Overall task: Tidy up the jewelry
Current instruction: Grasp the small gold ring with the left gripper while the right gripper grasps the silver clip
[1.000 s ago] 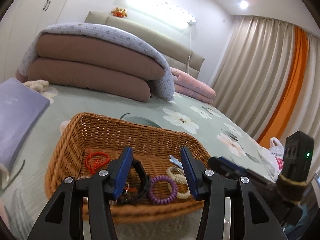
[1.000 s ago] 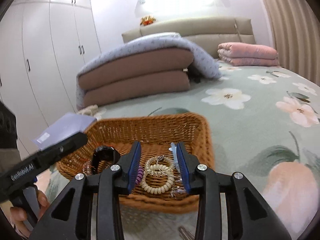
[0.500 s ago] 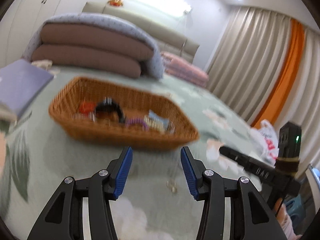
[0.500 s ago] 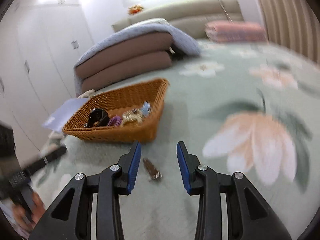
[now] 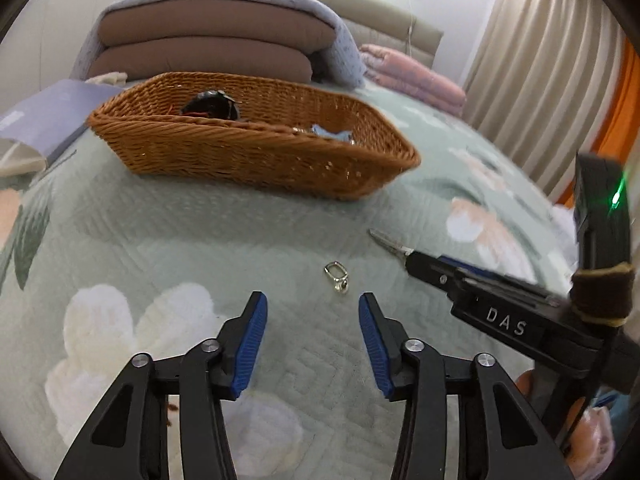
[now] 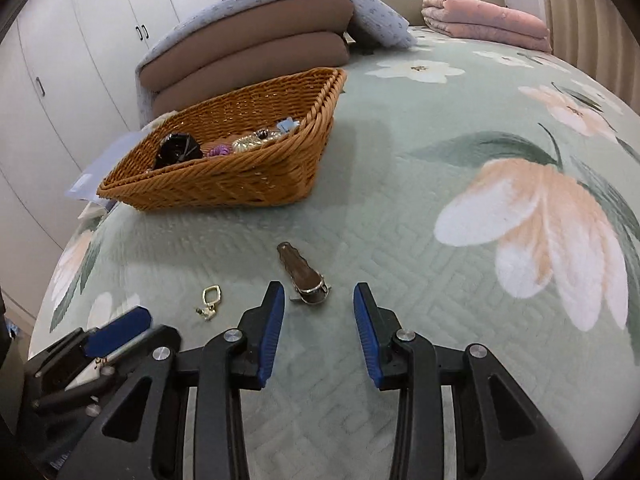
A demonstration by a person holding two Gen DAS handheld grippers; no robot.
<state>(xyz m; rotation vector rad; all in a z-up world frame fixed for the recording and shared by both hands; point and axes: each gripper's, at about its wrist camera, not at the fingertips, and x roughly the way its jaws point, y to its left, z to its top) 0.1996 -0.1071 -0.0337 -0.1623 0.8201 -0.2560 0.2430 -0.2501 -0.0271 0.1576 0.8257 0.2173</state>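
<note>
Bedspread (image 6: pixel 400 200), jewelry-filled wicker basket (image 6: pixel 224 184)

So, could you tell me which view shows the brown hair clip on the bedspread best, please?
The right wrist view: the brown hair clip lies whole and unobstructed just ahead of the right gripper. In the left wrist view only its tip shows; the right gripper hides the rest.
</note>
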